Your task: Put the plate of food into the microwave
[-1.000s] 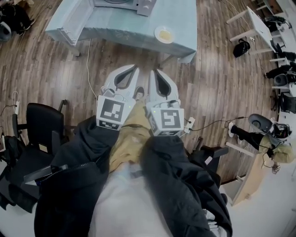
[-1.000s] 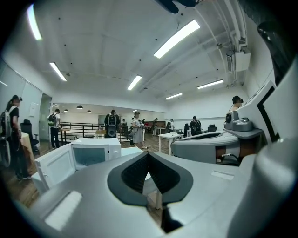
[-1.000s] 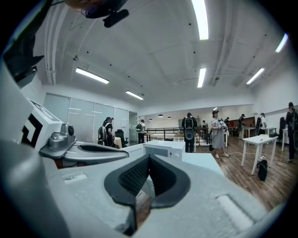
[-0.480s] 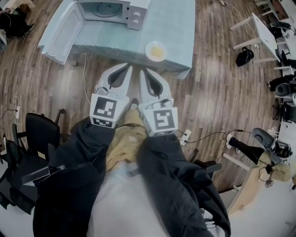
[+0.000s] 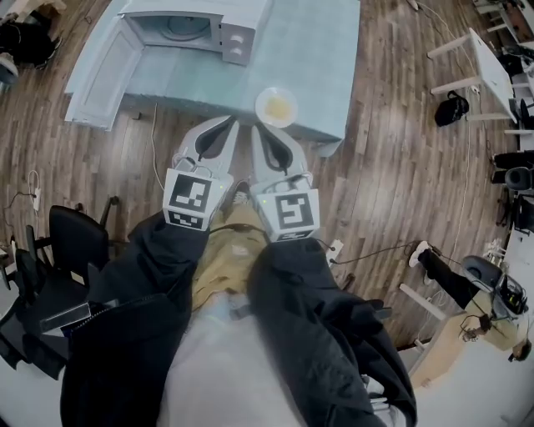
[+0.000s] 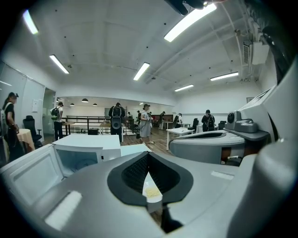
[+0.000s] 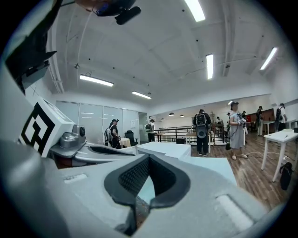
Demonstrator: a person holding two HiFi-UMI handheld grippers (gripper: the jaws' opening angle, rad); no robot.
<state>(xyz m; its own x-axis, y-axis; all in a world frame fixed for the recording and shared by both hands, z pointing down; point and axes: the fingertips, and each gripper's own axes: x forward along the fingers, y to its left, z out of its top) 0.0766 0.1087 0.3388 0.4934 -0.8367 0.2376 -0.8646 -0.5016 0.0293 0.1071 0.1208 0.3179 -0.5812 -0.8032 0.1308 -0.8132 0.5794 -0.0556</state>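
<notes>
A white plate of yellowish food [image 5: 275,106] sits near the front edge of the light blue table [image 5: 321,67]. The white microwave [image 5: 188,25] stands at the table's back left with its door [image 5: 100,71] swung open. My left gripper [image 5: 234,125] and right gripper [image 5: 256,132] are held side by side over the floor, just short of the table edge and below the plate. Both are shut and hold nothing. In the left gripper view the shut left gripper [image 6: 148,158] points toward the microwave [image 6: 88,155] and the plate [image 6: 152,191]. The right gripper [image 7: 148,160] faces the table [image 7: 205,165].
Black office chairs [image 5: 75,242] stand at the left. A power strip [image 5: 334,248] and cable lie on the wood floor at the right. White desks [image 5: 488,62] and bags are at the far right. Several people stand in the room's background.
The table, microwave and plate have come nearer to both grippers. The grippers stay shut and side by side.
</notes>
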